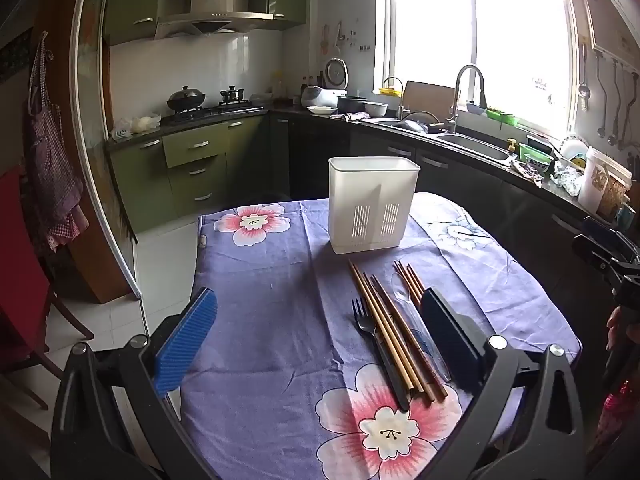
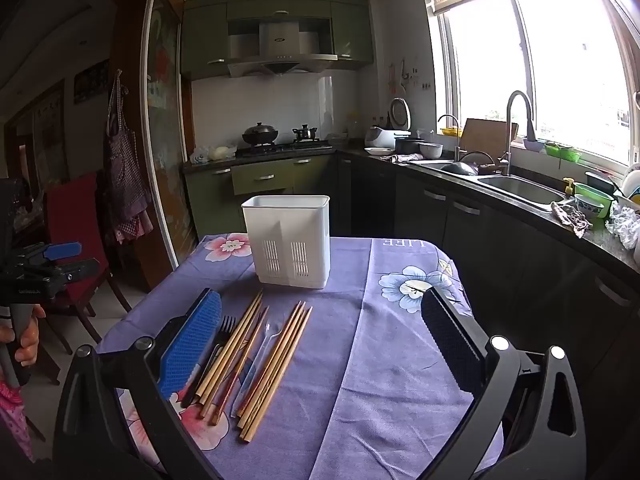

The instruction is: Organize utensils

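Fronting chopsticks [image 2: 256, 360], bare tablecloth [image 2: 380, 380] rightward to edge.

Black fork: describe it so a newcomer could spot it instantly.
On the purple floral tablecloth, in front of the white utensil holder, lies a row of utensils. The black fork is at the row's left end, beside the wooden chopsticks. It alone is black with tines; the spoon is clear.

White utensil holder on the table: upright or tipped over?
Upright. The white utensil holder stands on its base on the purple floral tablecloth, open rim up; nothing sticks out above its rim.
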Demonstrator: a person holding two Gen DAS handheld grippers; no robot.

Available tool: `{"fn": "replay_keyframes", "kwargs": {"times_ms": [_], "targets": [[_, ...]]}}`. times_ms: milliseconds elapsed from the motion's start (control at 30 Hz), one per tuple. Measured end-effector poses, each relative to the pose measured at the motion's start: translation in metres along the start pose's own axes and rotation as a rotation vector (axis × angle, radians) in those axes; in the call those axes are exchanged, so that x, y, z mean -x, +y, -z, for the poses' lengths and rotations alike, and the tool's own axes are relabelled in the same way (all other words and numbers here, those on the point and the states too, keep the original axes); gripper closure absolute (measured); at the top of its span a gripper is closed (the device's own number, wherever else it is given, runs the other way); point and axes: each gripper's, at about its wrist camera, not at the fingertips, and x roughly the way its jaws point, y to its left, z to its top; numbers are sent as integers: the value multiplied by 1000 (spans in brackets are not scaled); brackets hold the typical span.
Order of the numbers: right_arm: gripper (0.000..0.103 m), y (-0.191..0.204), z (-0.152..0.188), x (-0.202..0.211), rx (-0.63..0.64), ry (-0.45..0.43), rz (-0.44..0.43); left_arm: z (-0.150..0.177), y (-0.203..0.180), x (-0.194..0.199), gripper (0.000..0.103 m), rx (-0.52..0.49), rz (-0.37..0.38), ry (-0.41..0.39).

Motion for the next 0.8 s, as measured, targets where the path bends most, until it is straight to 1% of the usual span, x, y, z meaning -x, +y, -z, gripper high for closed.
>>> {"fn": "replay_keyframes", "kwargs": {"times_ms": [300,433,800], "targets": [[4,0,0,-1,-2,3,-2,1,-1,2,6,0,1,-1],[4,0,1,0,-3,2,-2,6,4,-2,6,2,-1,0],[4,-1,1,-2,-4,4,-5,3,1,-1,6,5,-2,6]]}}
